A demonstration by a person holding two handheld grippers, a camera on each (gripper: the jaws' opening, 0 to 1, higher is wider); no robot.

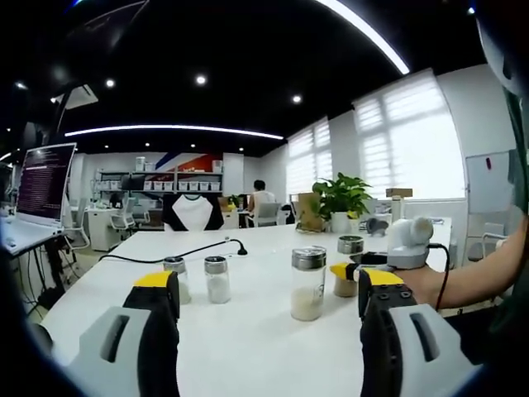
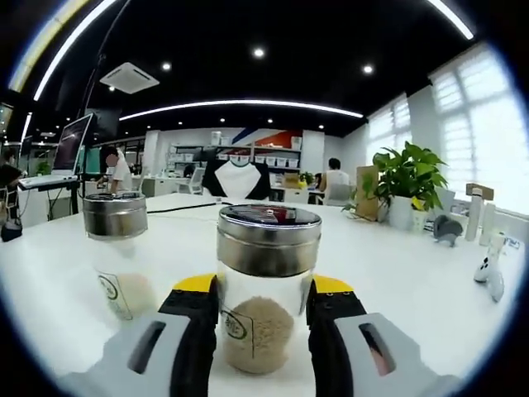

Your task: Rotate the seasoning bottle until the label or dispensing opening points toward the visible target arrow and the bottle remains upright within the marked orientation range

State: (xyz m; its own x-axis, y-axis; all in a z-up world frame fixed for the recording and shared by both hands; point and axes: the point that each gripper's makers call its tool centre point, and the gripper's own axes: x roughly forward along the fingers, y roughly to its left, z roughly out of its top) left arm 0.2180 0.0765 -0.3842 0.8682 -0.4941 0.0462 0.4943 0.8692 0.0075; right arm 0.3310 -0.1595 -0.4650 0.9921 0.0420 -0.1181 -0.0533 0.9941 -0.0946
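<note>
A long white table (image 1: 248, 331) is running through an open office with ceiling light strips, shelving at the far wall and bright blinds at three o'clock. A potted plant (image 1: 341, 201) is standing at the table's far edge, and a black cable (image 1: 178, 252) is trailing across its top.

In the left gripper view, four steel-capped glass shakers are standing upright: two small ones (image 1: 216, 279) with white powder at nine o'clock, a taller jar (image 1: 307, 283) of pale grains at centre, and another at two o'clock.

The left gripper (image 1: 269, 289) is standing with jaws apart, touching nothing.

The right gripper (image 2: 262, 302) is clamping its yellow-tipped jaws against the seasoning bottle (image 2: 264, 285), upright, holding tan powder. A second shaker (image 2: 117, 252) is sitting at nine o'clock.
</note>
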